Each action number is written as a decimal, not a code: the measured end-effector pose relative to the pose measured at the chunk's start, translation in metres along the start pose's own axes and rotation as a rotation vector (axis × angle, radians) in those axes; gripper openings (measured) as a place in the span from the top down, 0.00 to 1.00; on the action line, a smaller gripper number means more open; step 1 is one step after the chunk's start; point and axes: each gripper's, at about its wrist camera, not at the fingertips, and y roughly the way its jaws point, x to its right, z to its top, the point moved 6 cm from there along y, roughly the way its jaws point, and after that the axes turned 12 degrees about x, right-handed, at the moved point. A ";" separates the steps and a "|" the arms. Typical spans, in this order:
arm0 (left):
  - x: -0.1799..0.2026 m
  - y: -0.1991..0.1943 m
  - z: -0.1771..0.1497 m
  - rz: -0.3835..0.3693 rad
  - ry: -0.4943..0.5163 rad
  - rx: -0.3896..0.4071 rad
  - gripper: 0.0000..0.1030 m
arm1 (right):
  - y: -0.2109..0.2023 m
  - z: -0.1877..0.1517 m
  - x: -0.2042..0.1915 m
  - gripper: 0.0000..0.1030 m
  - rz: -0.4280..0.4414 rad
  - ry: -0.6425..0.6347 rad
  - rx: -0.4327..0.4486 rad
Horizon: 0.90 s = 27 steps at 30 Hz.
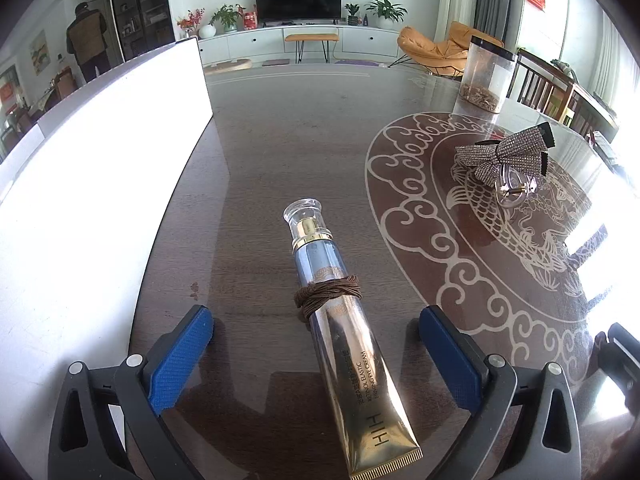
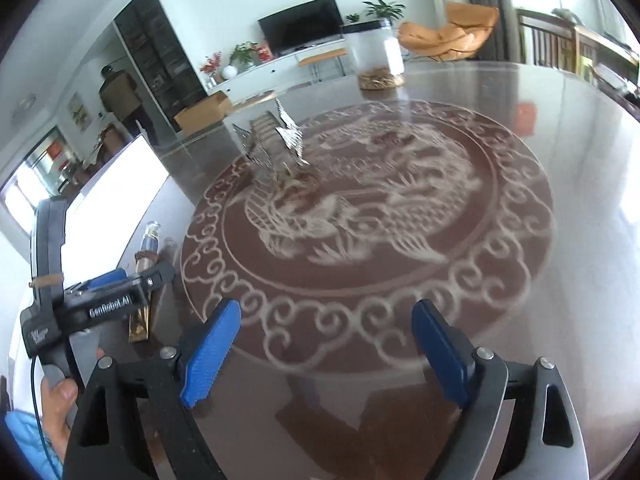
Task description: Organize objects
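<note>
A gold and silver eye cream tube [image 1: 340, 332] lies on the dark table with its clear cap pointing away, and a brown hair tie [image 1: 328, 294] is wrapped round its middle. My left gripper [image 1: 316, 356] is open, one blue pad on each side of the tube's lower half without touching it. A sparkly bow hair clip [image 1: 506, 152] rests on the fish pattern to the right. In the right wrist view the same bow clip [image 2: 276, 140] looks blurred, well ahead of my open, empty right gripper [image 2: 326, 344]. The left gripper's body [image 2: 108, 304] and the tube [image 2: 144, 280] show at the left there.
A large white box [image 1: 100, 160] stands along the table's left side. A clear jar [image 1: 486, 74] with brown bits at its bottom stands at the far right of the table. A hand in a blue sleeve [image 2: 56, 404] holds the left gripper. A person [image 1: 88, 40] stands far off.
</note>
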 end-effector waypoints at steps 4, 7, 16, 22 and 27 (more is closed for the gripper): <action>0.000 0.000 0.000 0.000 0.000 0.000 0.00 | -0.006 0.001 0.004 0.14 -0.013 0.022 0.022; 0.000 0.000 0.000 0.000 0.000 0.000 0.00 | -0.006 0.000 0.004 0.14 -0.015 0.009 0.017; 0.000 0.000 0.000 0.000 0.000 0.000 0.00 | 0.000 -0.004 0.000 0.07 0.002 -0.032 0.005; 0.000 0.000 0.000 0.000 0.000 0.000 0.00 | 0.002 -0.005 -0.001 0.04 0.010 -0.037 -0.001; 0.000 0.000 0.000 0.000 0.000 0.000 0.00 | 0.003 -0.006 -0.003 0.03 0.009 -0.045 -0.006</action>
